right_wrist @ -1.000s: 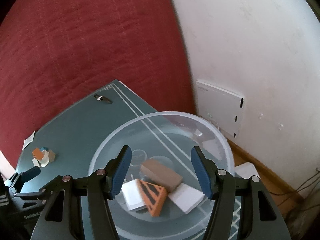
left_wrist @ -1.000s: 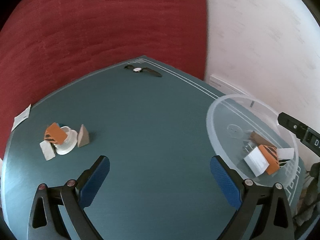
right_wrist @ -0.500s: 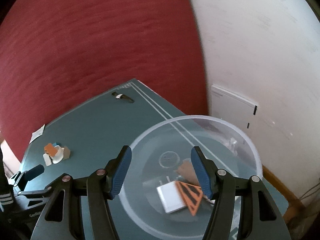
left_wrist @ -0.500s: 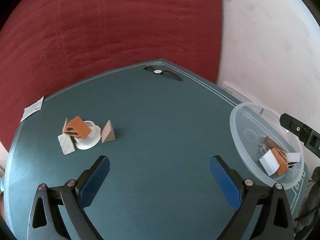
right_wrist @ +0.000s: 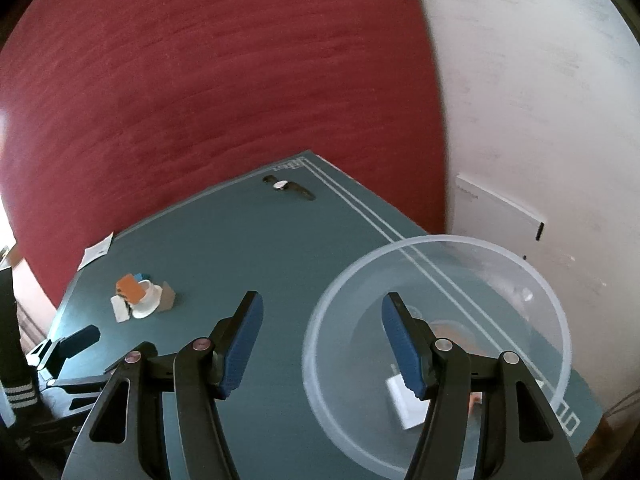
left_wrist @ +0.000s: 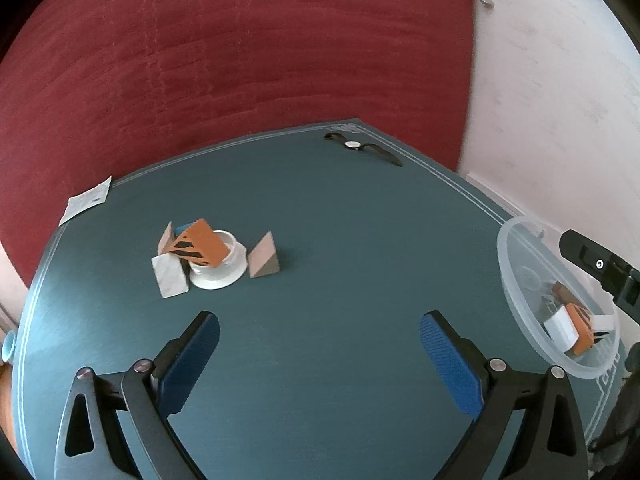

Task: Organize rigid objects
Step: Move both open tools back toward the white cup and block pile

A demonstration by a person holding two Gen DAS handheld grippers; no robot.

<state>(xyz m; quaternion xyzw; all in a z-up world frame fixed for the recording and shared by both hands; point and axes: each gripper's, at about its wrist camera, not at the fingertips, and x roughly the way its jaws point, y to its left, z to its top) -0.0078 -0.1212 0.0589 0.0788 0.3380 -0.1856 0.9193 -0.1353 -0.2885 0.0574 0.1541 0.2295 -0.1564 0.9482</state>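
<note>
On the teal table a small cluster lies at mid-left: an orange block with black stripes (left_wrist: 199, 243) leaning on a white round piece (left_wrist: 220, 266), a white block (left_wrist: 170, 276) and a tan wedge (left_wrist: 263, 257). My left gripper (left_wrist: 320, 354) hovers open in front of the cluster, holding nothing. A clear plastic bowl (right_wrist: 440, 280) at the table's right end holds a white block (right_wrist: 404, 404) and an orange striped block (left_wrist: 580, 322). My right gripper (right_wrist: 322, 338) stands open over the bowl's left rim, with nothing between its fingers. The cluster (right_wrist: 138, 296) lies far to its left.
A black wristwatch (left_wrist: 362, 147) lies at the table's far edge. A white paper slip (left_wrist: 86, 200) rests at the left edge. Behind the table stand a red curtain (left_wrist: 240, 60) and a white wall (right_wrist: 540, 120). The left gripper's body (right_wrist: 64, 350) shows in the right wrist view.
Both grippers have shifted left across the table. The cluster has come closer to the left gripper. The bowl has slid to the right in both views. Both stay open and empty.
</note>
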